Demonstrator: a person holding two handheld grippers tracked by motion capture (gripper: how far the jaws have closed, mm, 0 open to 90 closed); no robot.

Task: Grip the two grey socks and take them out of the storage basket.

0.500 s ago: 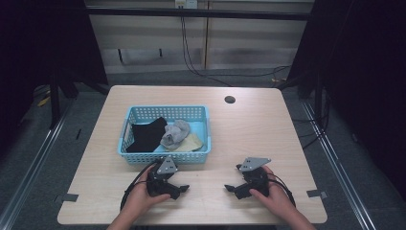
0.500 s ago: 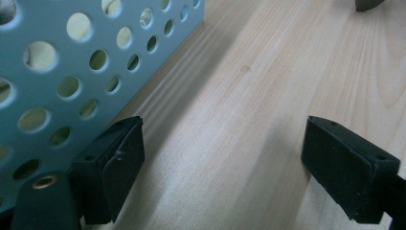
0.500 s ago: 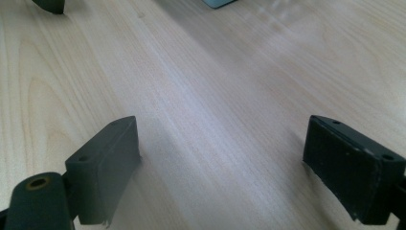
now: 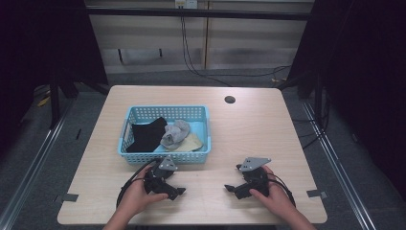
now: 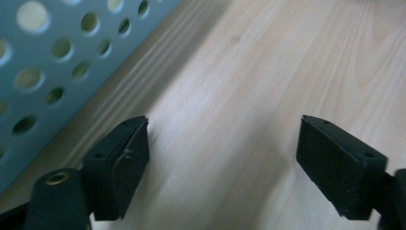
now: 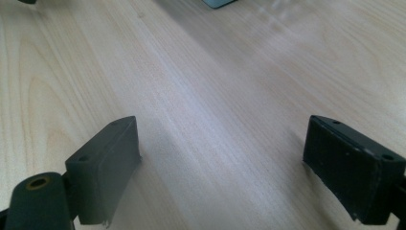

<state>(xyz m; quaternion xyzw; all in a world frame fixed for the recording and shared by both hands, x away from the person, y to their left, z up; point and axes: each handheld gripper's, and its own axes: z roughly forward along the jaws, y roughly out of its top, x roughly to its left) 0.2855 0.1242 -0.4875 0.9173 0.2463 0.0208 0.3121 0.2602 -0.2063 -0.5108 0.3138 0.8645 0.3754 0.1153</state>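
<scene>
While perforated, basket [image 4: 165, 115] of plastic.

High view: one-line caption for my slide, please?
Both grippers, left and right, rest open on the table before a blue basket of cloths.

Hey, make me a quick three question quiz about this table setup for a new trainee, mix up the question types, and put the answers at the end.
1. True or false: the black cloth lies in the blue basket.
2. Multiple choice: what lies between the fingers of the left gripper? A) a grey cloth B) bare table top C) the basket's rim
3. Short answer: which gripper sits nearer the basket?

Key
1. True. It lies at the basket's left, beside the grey cloth and the beige cloth.
2. B. The fingers stand wide apart over the wooden table.
3. The left gripper; the right gripper rests on open table farther off, also open.
</scene>
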